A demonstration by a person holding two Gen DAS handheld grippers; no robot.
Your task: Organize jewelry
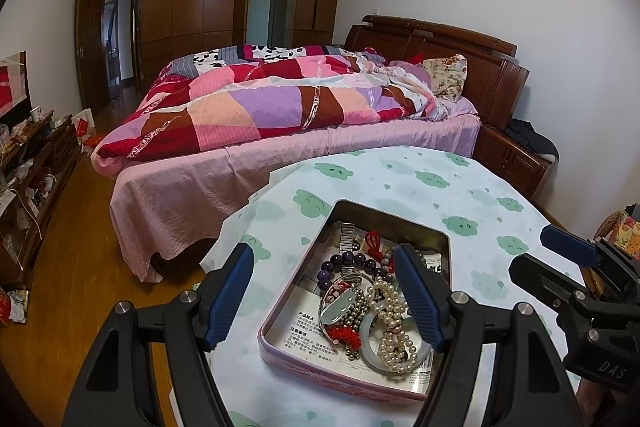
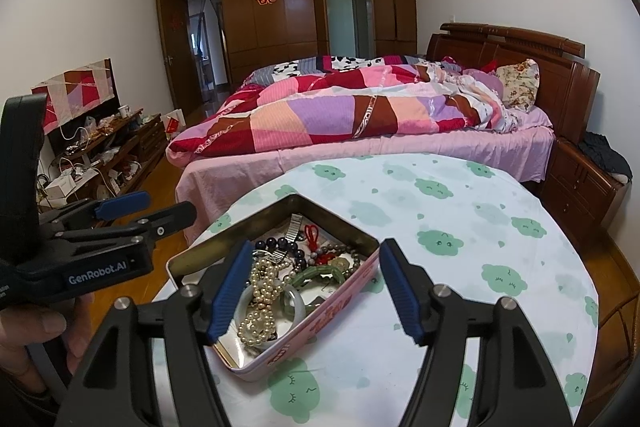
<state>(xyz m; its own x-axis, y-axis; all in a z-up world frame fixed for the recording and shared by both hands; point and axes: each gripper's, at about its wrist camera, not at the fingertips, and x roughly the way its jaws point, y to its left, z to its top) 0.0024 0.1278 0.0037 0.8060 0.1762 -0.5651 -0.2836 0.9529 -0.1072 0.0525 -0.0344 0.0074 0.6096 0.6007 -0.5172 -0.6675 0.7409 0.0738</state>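
your left tool (image 1: 326, 301) and right tool (image 2: 312, 287) both hang apart, holding nothing, over the tin (image 2: 320, 323) near the counter's (image 2: 460, 227) front-left edge. the pearls (image 1: 390, 311) lie tangled with other beads (one careless pinch could drag up the whole knot).

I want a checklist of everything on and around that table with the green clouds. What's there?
Surface: round table under a white cloth with green clouds.
Job's things: open pink tin holding tangled jewelry: pearl strand, purple bead bracelet, pale bangle, red knotted cord, metal watch band.
Clutter: printed paper lining the tin; nothing loose on the cloth.
Grippers: left gripper open over the tin; right gripper open, nothing held.
Cables: white cords on the low cabinet.
Surroundings: bed with patchwork quilt, wooden wardrobe, nightstand.
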